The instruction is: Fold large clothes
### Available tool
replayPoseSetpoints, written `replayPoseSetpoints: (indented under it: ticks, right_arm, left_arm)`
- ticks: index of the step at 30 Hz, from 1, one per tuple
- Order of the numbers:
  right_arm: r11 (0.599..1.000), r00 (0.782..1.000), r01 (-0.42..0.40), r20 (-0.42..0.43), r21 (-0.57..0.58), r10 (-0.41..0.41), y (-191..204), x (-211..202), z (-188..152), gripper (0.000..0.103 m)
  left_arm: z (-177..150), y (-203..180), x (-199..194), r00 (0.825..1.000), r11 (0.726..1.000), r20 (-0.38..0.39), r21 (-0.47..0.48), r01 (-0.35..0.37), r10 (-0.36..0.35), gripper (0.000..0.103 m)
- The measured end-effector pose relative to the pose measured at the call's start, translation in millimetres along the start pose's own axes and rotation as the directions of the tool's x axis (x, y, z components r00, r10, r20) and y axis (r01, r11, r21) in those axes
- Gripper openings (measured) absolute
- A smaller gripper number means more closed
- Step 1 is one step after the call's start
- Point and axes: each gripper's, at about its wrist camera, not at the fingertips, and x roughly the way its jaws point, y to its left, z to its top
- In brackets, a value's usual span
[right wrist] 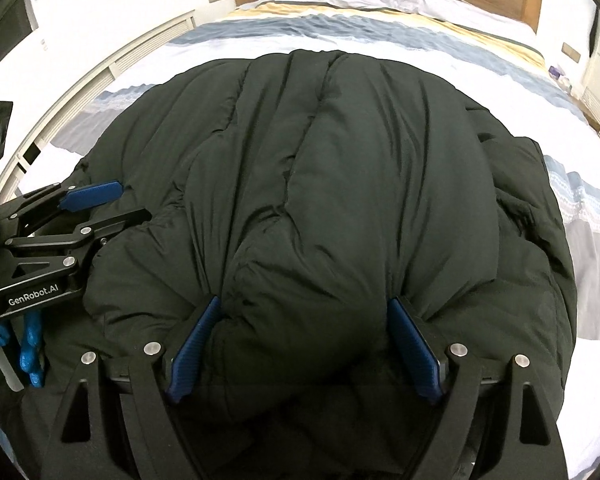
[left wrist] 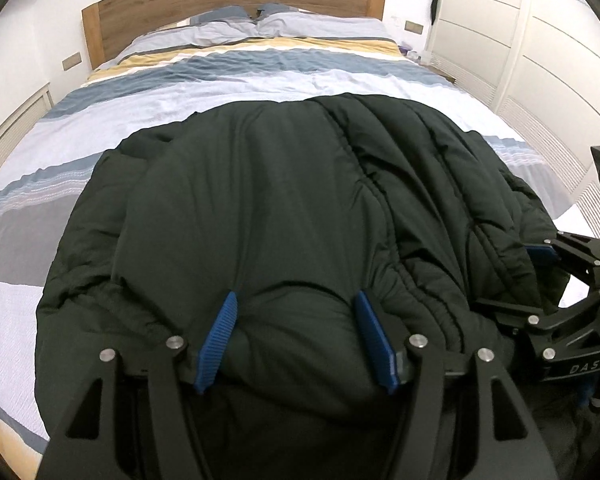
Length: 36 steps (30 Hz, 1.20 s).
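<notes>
Your left hand-held gripper and right hand-held gripper each pinched a thick bulge of the dark puffer coat at its near edge, pads pressing in. The coat lay bunched on the striped bed. Judged soft, bulky, slippery; grip seams, not smooth panels.

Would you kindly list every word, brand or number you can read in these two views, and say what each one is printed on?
"GenRobot.AI": white letters on the black body of the left claw, in the right wrist view.
"DAS": pale letters on the black body of the right claw, in the left wrist view; the word is cut off at the edge.
Nothing readable on the jacket or bed.
</notes>
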Motion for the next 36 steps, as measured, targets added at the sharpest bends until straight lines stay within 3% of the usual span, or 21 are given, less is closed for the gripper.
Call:
replayPoseSetpoints:
  ticks: [18, 36]
  right_arm:
    - [0.998, 0.999, -0.002, -0.033, 0.069, 0.005, -12.1, -8.9, -12.0, 0.084]
    - [0.996, 0.998, 0.004, -0.064, 0.09, 0.001, -10.2, -35.2, -18.6, 0.085]
  left_arm:
    - [-4.8, -4.0, -14.2, 0.999, 0.999, -0.025, 0.014, -0.038, 0.038, 0.068]
    - [-12.3, -5.6, -54.0, 0.999, 1.0, -0.041, 0.006, -0.006, 0.006, 0.068]
